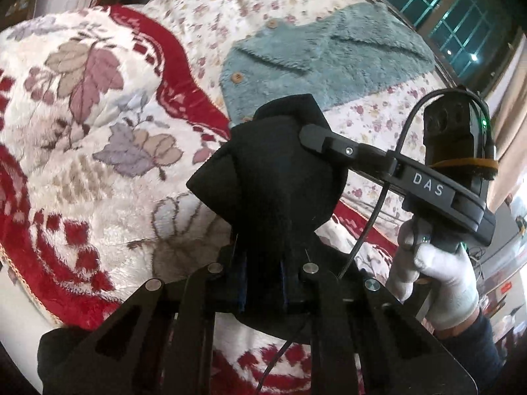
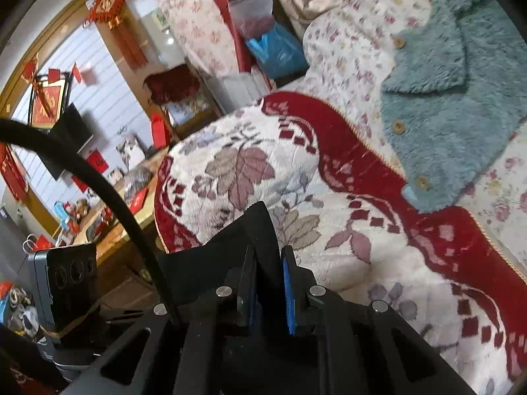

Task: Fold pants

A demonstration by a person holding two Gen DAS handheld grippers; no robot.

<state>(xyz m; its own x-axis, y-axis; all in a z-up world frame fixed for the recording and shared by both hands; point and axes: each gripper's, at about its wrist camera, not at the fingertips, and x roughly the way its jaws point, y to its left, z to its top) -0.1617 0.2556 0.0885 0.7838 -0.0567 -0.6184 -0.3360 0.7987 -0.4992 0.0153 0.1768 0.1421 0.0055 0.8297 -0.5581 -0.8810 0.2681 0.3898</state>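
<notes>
The black pants (image 1: 273, 171) hang bunched and lifted above the bed. My left gripper (image 1: 263, 263) is shut on a thick fold of them, and the cloth hides its fingertips. In the left wrist view, a white-gloved hand (image 1: 438, 283) holds my right gripper (image 1: 313, 136), whose fingers pinch the same bunch from the right. In the right wrist view, my right gripper (image 2: 266, 263) is shut on a fold of the black pants (image 2: 260, 227) between its blue pads (image 2: 289, 296). The left gripper's body (image 2: 69, 283) shows at the lower left.
A red and white floral blanket (image 1: 98, 131) covers the near part of the bed. A fluffy teal buttoned garment (image 1: 329, 59) lies on the flowered sheet (image 1: 204, 6) beyond it. Cluttered furniture and red decorations (image 2: 108, 10) stand past the bed's left edge.
</notes>
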